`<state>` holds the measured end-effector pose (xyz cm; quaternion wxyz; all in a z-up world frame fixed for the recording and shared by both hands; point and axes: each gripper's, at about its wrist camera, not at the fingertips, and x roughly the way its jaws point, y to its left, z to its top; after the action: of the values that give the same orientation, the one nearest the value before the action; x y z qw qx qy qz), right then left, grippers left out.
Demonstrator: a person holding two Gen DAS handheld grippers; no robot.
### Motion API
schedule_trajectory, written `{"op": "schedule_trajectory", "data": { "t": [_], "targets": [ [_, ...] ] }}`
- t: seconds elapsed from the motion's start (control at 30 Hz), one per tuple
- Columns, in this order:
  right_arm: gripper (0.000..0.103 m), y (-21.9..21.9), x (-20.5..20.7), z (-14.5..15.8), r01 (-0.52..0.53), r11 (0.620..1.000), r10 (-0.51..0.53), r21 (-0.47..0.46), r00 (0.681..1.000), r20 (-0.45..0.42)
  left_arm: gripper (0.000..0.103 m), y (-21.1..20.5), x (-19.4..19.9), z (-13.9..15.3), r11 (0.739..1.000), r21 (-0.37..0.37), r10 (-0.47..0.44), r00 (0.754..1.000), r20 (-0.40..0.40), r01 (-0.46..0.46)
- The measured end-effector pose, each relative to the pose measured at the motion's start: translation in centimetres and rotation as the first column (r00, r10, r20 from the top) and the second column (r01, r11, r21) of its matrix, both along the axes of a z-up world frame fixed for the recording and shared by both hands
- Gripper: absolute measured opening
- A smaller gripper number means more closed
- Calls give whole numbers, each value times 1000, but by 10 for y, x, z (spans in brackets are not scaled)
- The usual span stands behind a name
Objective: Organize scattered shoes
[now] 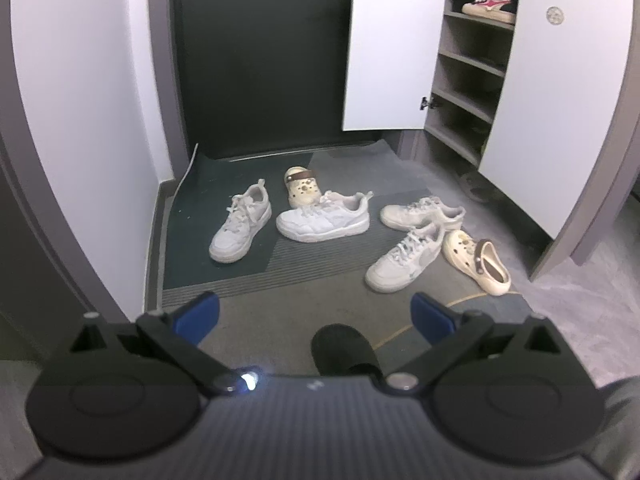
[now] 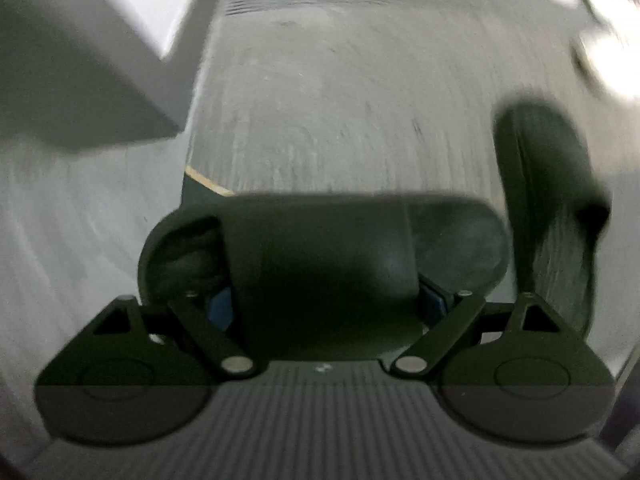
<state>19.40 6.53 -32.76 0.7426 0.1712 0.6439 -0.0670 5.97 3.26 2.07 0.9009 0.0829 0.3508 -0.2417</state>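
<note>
Several pale shoes lie scattered on the floor in the left wrist view: a white sneaker (image 1: 240, 228) at the left, a white sneaker (image 1: 324, 222) in the middle, a cream clog (image 1: 302, 192) behind it, two white sneakers (image 1: 422, 214) (image 1: 408, 260) to the right, and a second cream clog (image 1: 478, 262). My left gripper (image 1: 316, 312) hangs open above the near floor, holding nothing. A black slipper (image 1: 344, 350) lies just below it. In the blurred right wrist view my right gripper (image 2: 326, 300) is shut on a black slipper (image 2: 320, 264), held crosswise. Another black slipper (image 2: 548, 184) lies to its right.
A shoe cabinet (image 1: 468, 80) stands at the back right with both white doors (image 1: 392, 48) swung open; a red and white sneaker (image 1: 490, 6) sits on its top shelf. A dark door (image 1: 260, 60) is behind the ribbed mat (image 1: 224, 284). White wall (image 1: 80, 100) borders the left.
</note>
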Motion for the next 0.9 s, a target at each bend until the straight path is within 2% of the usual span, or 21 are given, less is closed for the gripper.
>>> {"op": "schedule_trajectory", "data": {
  "t": [0.13,0.17,0.23,0.5,0.6,0.67,0.73,0.8,0.83,0.87,0.9],
  "targets": [
    [91,-12,-1,-3,185,981,-186,60,983,-2,103,-2,-4,5,1000,-10,-6,1000,12,6],
    [91,-16,-1,-6,246,966,-246,84,969,-7,103,-3,-4,5,1000,-8,-7,1000,16,7],
    [88,-27,0,-24,383,906,-384,181,923,-29,103,-5,-5,4,1000,-3,-10,1000,15,10],
    [88,-37,24,-61,427,872,-438,237,899,-7,103,-20,-10,-8,998,56,-42,999,30,40],
    [93,-46,29,-60,391,870,-411,300,912,1,103,-22,-8,-10,997,70,-37,999,38,34],
    [101,-51,28,-57,357,868,-388,346,921,23,103,-21,-6,-11,997,72,-31,999,35,29],
    [102,-55,27,-53,320,863,-366,390,930,46,103,-18,-6,-10,998,63,-30,999,24,29],
    [102,-59,24,-39,173,894,-261,414,951,166,103,-14,-8,-8,998,43,-37,999,5,37],
    [102,-59,22,-32,81,918,-186,389,953,240,103,-12,-9,-6,999,31,-41,999,-5,42],
    [102,-57,20,-24,-16,942,-97,334,943,318,103,-10,-10,-4,999,20,-46,999,-16,46],
    [102,-55,18,-16,-109,960,0,256,921,391,103,-9,-12,-3,999,8,-51,998,-26,51]
  ]
}}
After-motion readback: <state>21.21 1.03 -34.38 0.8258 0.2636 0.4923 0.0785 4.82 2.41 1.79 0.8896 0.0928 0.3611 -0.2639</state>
